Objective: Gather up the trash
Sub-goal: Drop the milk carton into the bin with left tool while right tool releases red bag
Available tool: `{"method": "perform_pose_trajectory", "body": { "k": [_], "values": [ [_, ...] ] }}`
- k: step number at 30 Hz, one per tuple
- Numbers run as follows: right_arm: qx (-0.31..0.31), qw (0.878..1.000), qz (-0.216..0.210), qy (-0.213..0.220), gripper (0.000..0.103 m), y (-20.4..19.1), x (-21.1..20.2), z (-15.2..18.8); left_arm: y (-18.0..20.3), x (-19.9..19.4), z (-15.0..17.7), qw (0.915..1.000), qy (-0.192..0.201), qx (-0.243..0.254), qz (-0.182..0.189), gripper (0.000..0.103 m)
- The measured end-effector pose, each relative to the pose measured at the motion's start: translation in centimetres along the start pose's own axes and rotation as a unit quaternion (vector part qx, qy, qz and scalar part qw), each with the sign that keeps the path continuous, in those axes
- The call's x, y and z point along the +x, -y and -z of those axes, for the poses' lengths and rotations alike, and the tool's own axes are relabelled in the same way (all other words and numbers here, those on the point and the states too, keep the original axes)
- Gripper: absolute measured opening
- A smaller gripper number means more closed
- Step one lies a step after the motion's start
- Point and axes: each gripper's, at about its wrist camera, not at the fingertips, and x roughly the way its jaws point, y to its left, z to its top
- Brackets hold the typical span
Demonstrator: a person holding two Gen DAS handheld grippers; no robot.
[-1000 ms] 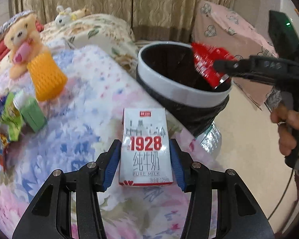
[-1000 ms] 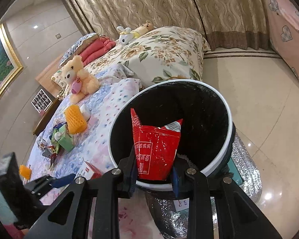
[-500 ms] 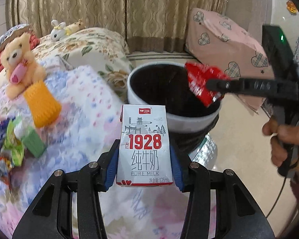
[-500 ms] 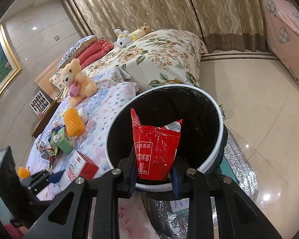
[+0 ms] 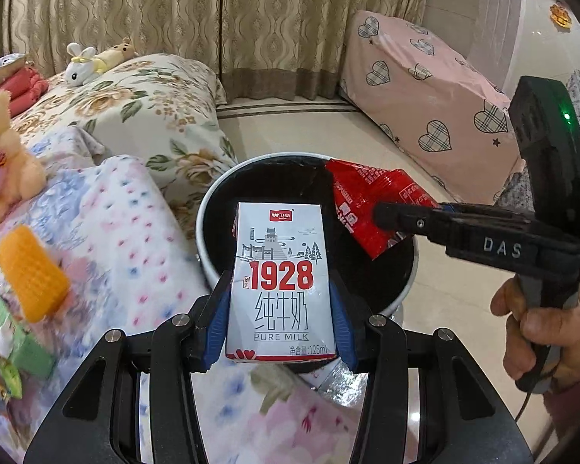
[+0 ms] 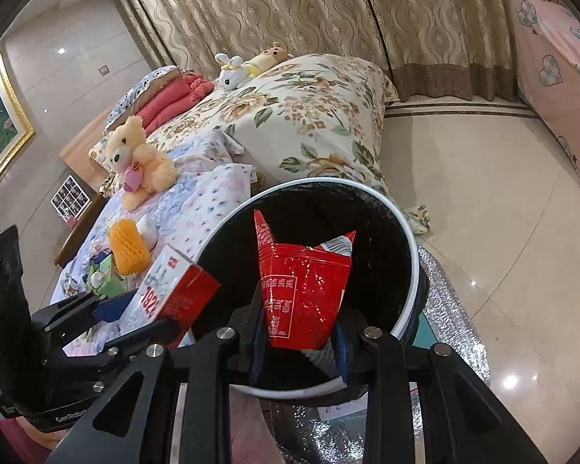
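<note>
From the left wrist view, the left tongs (image 5: pixel 281 321) are clenched on one upright white milk carton (image 5: pixel 281 286), printed "1928" and "PURE MILK", its blue pads pressing both sides. The carton is held in front of the near rim of one round trash bin (image 5: pixel 208 228) with a white rim and black liner, standing on the floor beside the bed (image 5: pixel 135 239). To the right, the right tongs (image 5: pixel 382 214), gripped by a bare hand (image 5: pixel 549 321), pinch one crumpled red wrapper (image 5: pixel 367 208) above the bin's opening. This view alone shows the carton's printed face and the hand. On the bed at left lie an orange foam net (image 5: pixel 31 270), green packets (image 5: pixel 15 344) that are blurred, and a peach teddy bear (image 5: pixel 4 158); a white toy rabbit (image 5: pixel 82 65) lies farther back on the floral quilt. From the right wrist view, the right tongs (image 6: pixel 299 342) are closed on the red wrapper (image 6: pixel 303 294), which hangs over the trash bin (image 6: pixel 408 239) interior and hides part of the liner. The left tongs (image 6: pixel 135 313) appear at lower left holding the milk carton (image 6: pixel 174 286), tilted, showing its red end, just beside the bin's rim. This view alone shows a gold-framed picture (image 6: pixel 0 123) on the wall. The teddy bear (image 6: pixel 137 160), foam net (image 6: pixel 127 247) and rabbit (image 6: pixel 232 73) appear again on the bed (image 6: pixel 212 208).
</note>
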Motion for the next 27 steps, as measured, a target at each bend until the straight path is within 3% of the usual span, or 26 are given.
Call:
{"method": "perform_pose_trajectory", "body": {
  "k": [12,15,17,18,19,27],
  "values": [
    [0.0,1.0,0.011,-0.011,0.031,1.1,0.9,-0.9,-0.1,2.3,-1.7,0.9998,-0.017,-0.002,0.007,0.046],
    [0.004,1.0,0.016,-0.016,0.036,1.2,1.2,-1.3,-0.3,2.4,-2.1,0.9998,-0.016,-0.007,0.004,0.047],
    [0.01,1.0,0.021,-0.017,0.047,1.4,1.3,-1.4,-0.3,2.3,-2.1,0.9997,-0.014,-0.012,0.016,0.057],
    [0.014,1.0,0.02,-0.017,0.057,1.5,1.3,-1.5,-0.2,2.0,-2.1,0.9998,-0.01,-0.012,0.013,0.067],
    [0.016,1.0,0.02,-0.016,0.06,1.5,1.2,-1.5,-0.1,1.8,-2.0,0.9999,-0.003,-0.01,0.01,0.07],
    [0.027,0.999,0.019,0.004,0.062,1.3,0.1,-0.9,-1.4,-0.8,0.8,0.9992,0.018,-0.035,-0.007,0.074]
  ]
}}
